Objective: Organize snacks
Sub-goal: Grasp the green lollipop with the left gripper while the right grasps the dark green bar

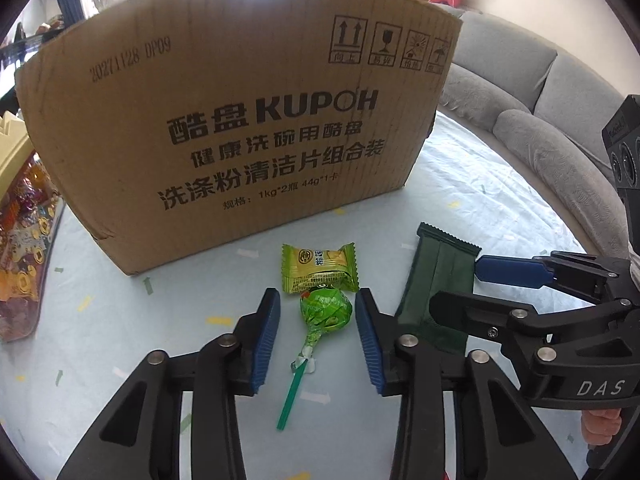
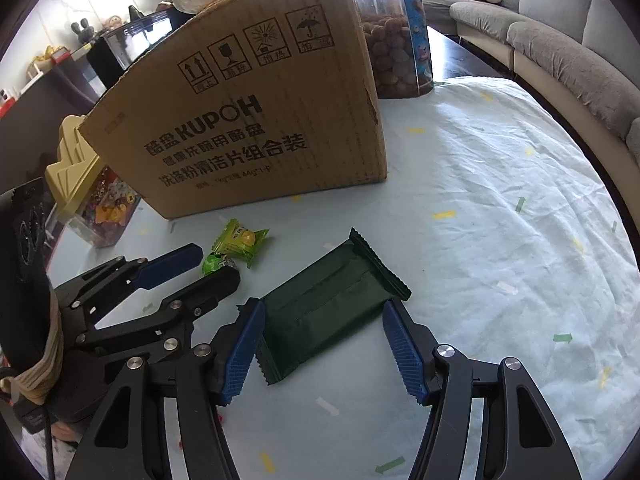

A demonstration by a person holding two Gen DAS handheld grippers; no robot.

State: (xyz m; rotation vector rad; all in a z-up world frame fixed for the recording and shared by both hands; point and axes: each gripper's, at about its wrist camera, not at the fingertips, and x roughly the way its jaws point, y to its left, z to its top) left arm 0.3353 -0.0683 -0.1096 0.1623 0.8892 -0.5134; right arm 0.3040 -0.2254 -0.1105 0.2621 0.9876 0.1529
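Note:
A green wrapped lollipop (image 1: 326, 310) lies on the pale tablecloth (image 1: 120, 360), stick toward me. It sits between the blue pads of my left gripper (image 1: 317, 296), which stands open; neither pad touches it. A yellow-green wrapped candy (image 1: 320, 268) lies just beyond the lollipop. To the right lies a dark green snack pack (image 2: 332, 304), flat between the fingers of my right gripper (image 2: 323, 306), which is open: the left pad is at the pack's corner and the right pad stands apart. Behind them stands a big cardboard box (image 1: 240, 120).
A clear jar of colourful sweets (image 1: 24, 248) with a cream lid stands left of the box. A clear tub of brown round snacks (image 2: 392, 52) stands behind the box's right corner. A grey sofa (image 2: 560, 52) curves along the table's right side.

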